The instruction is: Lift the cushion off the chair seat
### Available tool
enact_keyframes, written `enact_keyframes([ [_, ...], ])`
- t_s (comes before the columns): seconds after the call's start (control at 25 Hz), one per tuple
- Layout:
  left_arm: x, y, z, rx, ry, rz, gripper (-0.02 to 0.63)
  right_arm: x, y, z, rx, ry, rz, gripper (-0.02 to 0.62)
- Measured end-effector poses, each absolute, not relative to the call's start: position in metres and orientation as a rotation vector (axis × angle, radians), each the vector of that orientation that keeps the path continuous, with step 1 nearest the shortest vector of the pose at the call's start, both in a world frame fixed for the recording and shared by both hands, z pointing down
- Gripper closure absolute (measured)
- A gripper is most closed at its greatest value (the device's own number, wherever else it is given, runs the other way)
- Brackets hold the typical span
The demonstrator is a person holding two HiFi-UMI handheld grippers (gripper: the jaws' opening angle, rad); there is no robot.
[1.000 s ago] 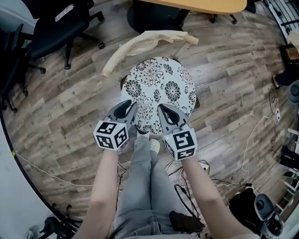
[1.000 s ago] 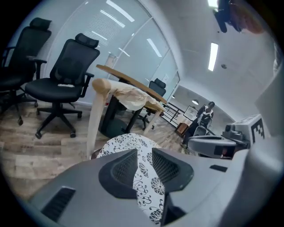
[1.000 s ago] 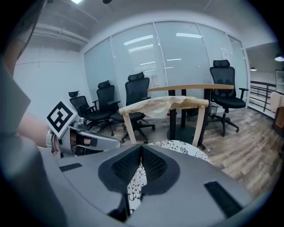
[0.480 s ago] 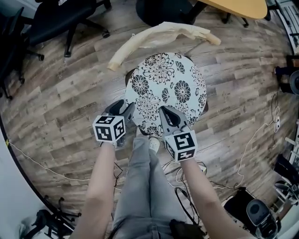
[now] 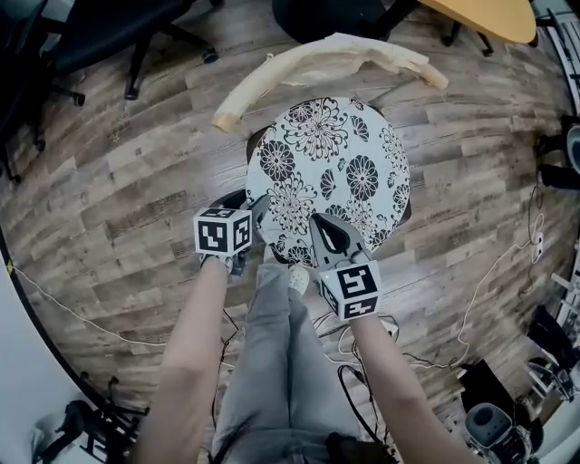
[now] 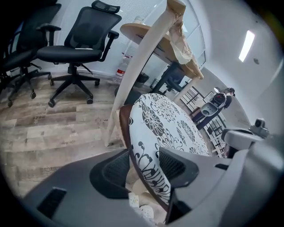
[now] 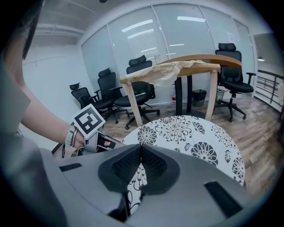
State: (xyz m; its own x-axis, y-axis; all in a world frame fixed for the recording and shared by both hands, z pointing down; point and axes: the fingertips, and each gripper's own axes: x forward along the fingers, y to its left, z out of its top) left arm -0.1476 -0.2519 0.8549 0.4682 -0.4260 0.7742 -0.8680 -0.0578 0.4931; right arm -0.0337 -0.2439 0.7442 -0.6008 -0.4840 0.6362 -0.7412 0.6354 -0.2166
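Observation:
A round white cushion with black flowers lies on the chair seat, whose brown rim shows under it. My left gripper is at the cushion's near left edge. In the left gripper view its jaws are opening, with the cushion edge and the seat rim between the pads, which are not pressing on it. My right gripper hangs over the near edge; in the right gripper view its jaws are shut, tips together, with the cushion just beyond.
The chair's curved beige backrest arcs behind the cushion. Black office chairs stand at the far left and a wooden table at the far right. Cables trail over the wood floor. The person's legs and shoe are under the grippers.
Both grippers have sunk toward the cushion's near edge. The left one has opened its jaws and come round the cushion's left rim. The right one stays shut.

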Motion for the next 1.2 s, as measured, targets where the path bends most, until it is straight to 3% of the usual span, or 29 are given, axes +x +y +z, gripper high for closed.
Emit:
enact_keyframes([
  [0.12,-0.146,-0.251,0.86,1.69,-1.128,0.579,0.407,-0.032,-0.243,0.746,0.963,-2.322,0.641,0.569],
  [0.32,-0.141,-0.255,0.85,1.785,-1.15,0.614,0.54,-0.02,-0.245,0.744,0.984,-2.31,0.636,0.569],
  [0.44,-0.141,-0.256,0.845,1.805,-1.18,0.621,0.577,-0.013,-0.246,0.742,1.003,-2.305,0.629,0.57],
  [1.2,-0.119,-0.252,0.778,1.828,-1.163,0.375,0.591,0.017,-0.245,0.696,1.159,-2.323,0.624,0.571],
])
